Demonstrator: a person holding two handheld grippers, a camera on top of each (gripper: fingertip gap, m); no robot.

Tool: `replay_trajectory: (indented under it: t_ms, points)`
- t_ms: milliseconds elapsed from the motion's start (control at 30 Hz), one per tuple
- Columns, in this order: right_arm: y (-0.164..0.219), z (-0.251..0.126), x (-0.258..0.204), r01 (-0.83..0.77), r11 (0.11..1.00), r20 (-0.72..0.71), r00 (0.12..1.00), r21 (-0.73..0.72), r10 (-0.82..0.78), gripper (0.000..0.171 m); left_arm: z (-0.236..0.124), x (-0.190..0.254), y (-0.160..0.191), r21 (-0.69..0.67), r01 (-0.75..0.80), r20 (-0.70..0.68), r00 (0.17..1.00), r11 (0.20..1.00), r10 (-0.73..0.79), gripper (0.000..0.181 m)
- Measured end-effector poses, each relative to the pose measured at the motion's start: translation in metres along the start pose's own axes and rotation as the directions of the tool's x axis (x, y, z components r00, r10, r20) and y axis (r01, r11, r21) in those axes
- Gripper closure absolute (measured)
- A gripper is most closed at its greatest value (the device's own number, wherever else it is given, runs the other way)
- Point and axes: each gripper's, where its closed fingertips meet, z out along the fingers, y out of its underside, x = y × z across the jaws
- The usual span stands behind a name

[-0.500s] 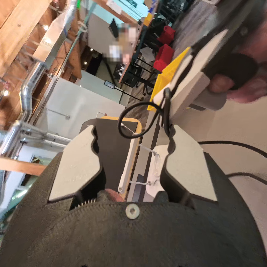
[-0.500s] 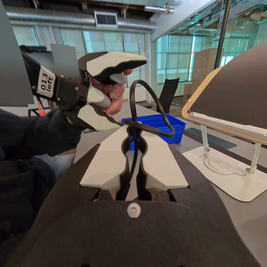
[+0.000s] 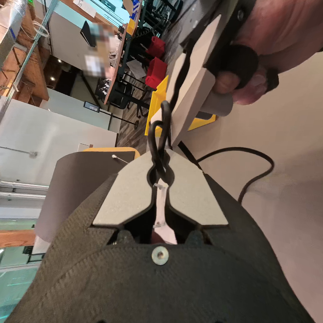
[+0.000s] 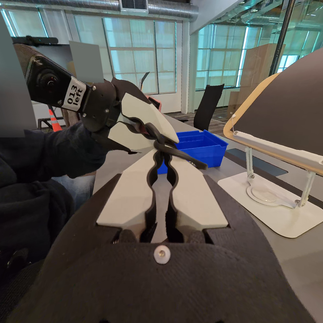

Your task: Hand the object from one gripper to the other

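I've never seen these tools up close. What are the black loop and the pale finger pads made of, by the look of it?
The loop looks like rubber or soft plastic: matte black, bending in smooth curves where both grippers pinch it. The pads look like hard moulded or printed plastic: pale grey, slightly grainy, with crisp wavy edges. I can't be sure of either.

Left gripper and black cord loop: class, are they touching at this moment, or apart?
Touching. In the left wrist view the left gripper has its fingers closed around the black cord loop, no gap showing.
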Motion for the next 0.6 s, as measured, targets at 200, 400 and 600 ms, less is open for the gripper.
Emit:
replay_trajectory:
  t_ms: [200,400,600]
  points:
    - [-0.004,-0.001,0.006,-0.018,1.000,-0.029,0.999,0.020,0.018,0.170,-0.004,-0.010,0.008,0.016,0.158,-0.004,0.987,0.987,-0.158,0.178]
    - [-0.001,0.000,0.009,-0.009,1.000,-0.083,0.997,-0.011,0.008,0.165,-0.005,-0.014,0.015,0.023,0.289,0.024,0.957,0.957,-0.289,0.177]
    - [0.012,-0.011,0.014,0.058,0.992,-0.183,0.980,-0.114,-0.079,0.134,-0.010,-0.027,0.019,0.011,0.315,0.030,0.949,0.949,-0.315,0.177]
